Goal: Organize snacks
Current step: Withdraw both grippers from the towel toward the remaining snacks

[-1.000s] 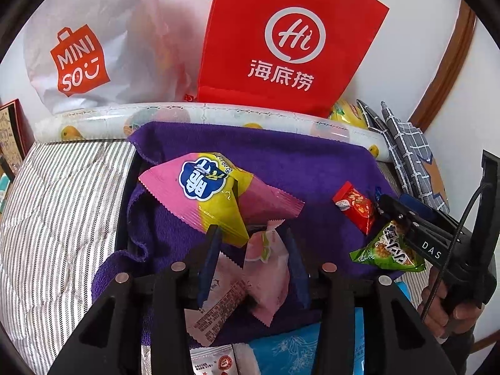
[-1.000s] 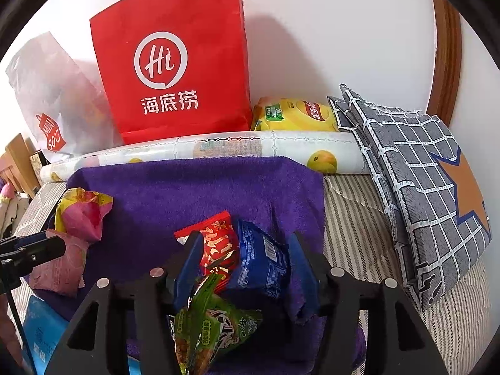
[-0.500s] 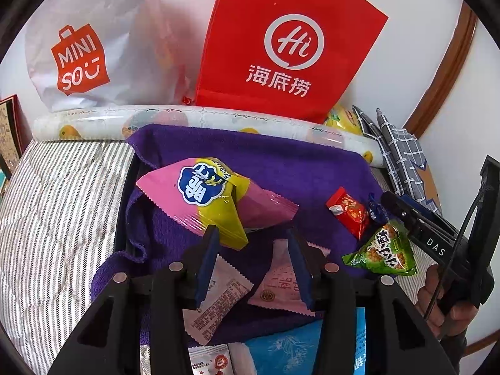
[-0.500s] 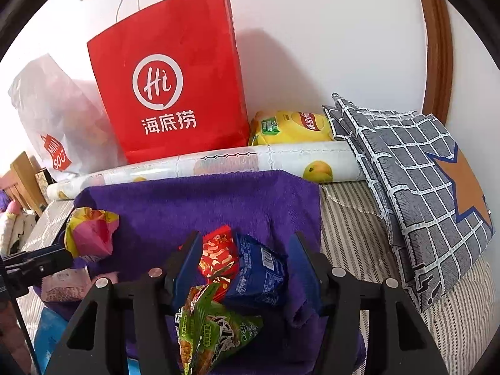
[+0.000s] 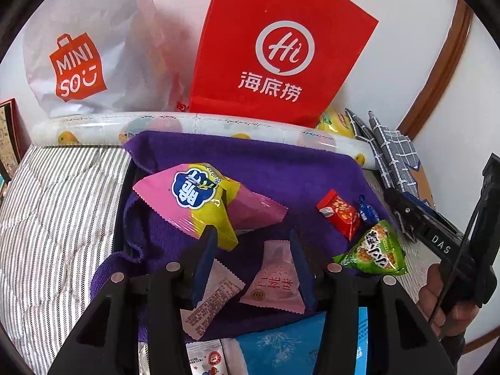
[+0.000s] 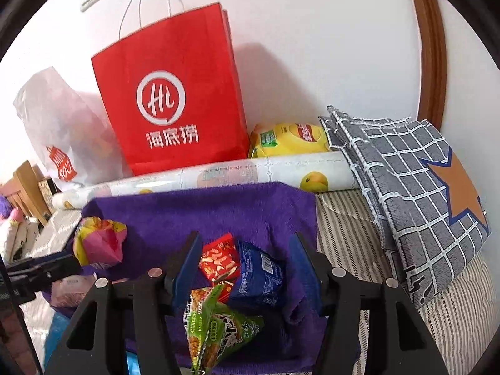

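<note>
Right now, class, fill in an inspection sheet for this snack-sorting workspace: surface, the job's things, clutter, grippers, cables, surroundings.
Surface: purple towel spread over a striped bed cover.
Job's things: pink-and-yellow snack bag, two pale pink packets, red packet, blue packet, green triangular packet, all lying on the towel.
Clutter: light blue pack at the towel's near edge.
Grippers: left gripper jaws open above the pink packets; right gripper jaws open around the red and blue packets.
Cables: thin black cable on the right gripper.
Surroundings: red paper bag, white Miniso bag, printed roll, checked cushion.
</note>
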`<state>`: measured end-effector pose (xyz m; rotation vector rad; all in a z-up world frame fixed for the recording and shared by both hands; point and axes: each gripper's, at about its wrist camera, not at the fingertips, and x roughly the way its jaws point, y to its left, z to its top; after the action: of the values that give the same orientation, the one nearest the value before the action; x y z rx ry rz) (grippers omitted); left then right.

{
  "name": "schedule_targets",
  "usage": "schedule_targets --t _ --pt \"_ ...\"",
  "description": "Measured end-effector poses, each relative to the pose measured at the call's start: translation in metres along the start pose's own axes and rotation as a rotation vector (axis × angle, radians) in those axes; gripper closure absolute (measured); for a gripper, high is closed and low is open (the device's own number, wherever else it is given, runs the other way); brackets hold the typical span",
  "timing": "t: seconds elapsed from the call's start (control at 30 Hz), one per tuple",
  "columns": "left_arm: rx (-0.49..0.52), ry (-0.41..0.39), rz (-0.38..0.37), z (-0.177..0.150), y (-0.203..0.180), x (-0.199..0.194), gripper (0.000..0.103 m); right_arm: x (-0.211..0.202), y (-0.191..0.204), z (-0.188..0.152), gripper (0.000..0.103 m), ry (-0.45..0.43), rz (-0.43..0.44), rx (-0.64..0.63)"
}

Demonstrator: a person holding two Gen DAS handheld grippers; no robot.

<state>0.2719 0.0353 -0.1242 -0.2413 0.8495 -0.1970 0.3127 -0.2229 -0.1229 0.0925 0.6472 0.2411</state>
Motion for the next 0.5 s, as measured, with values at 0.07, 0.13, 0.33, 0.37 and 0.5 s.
schedule_targets --t 0.07,0.13,0.33,0.37,0.5 --pt "0.003 -0.007 -0.005 0.001 -0.001 -0.004 0.055 -0.008 0.002 0.002 0.047 -0.007 -0.015 -0.008" --pt "0.007 -0.014 -0.007 0.002 -0.003 -0.008 0.055 -0.016 0.004 0.001 0.047 -0.014 -0.029 -0.017" --pt "0.018 -0.032 -0.017 0.002 -0.006 -0.023 0.055 -0.048 0.004 -0.012 0.047 0.003 -0.061 -0.058" --pt "0.014 -0.032 -0.016 0.0 -0.006 -0.024 0.055 -0.052 0.002 -0.016 0.047 0.016 -0.085 -0.058" --pt "-0.014 -0.018 -0.036 -0.011 0.003 -0.035 0.055 -0.065 -0.012 -0.037 0.047 0.068 -0.108 -0.025"
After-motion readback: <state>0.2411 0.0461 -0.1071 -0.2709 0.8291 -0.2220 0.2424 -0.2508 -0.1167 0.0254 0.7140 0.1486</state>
